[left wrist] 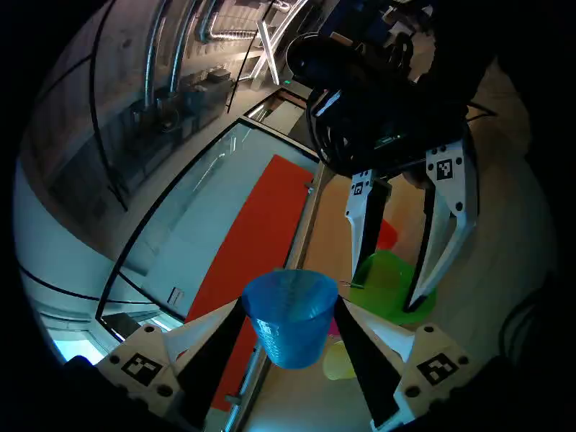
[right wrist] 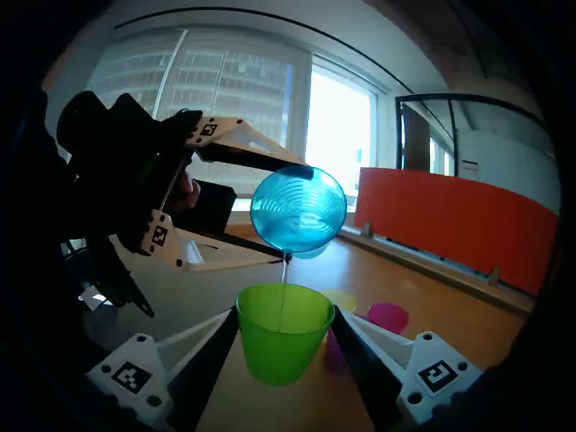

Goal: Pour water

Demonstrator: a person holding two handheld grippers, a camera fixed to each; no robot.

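Observation:
My left gripper (left wrist: 289,306) is shut on a translucent blue cup (left wrist: 290,324). In the right gripper view the same blue cup (right wrist: 299,209) is tipped on its side, mouth toward the camera, with the left gripper (right wrist: 299,212) clamping it. A thin stream of water (right wrist: 283,277) falls from its rim into a green cup (right wrist: 284,335). My right gripper (right wrist: 284,315) is shut on that green cup, which stands upright just below. The left gripper view shows the right gripper (left wrist: 385,295) around the green cup (left wrist: 389,281) from above.
A yellow cup (right wrist: 344,299) and a magenta cup (right wrist: 389,317) stand on the wooden table (right wrist: 432,302) behind the green cup. An orange partition (right wrist: 461,223) runs along the table's far edge. Windows lie beyond it. A hand (right wrist: 189,191) holds the left gripper.

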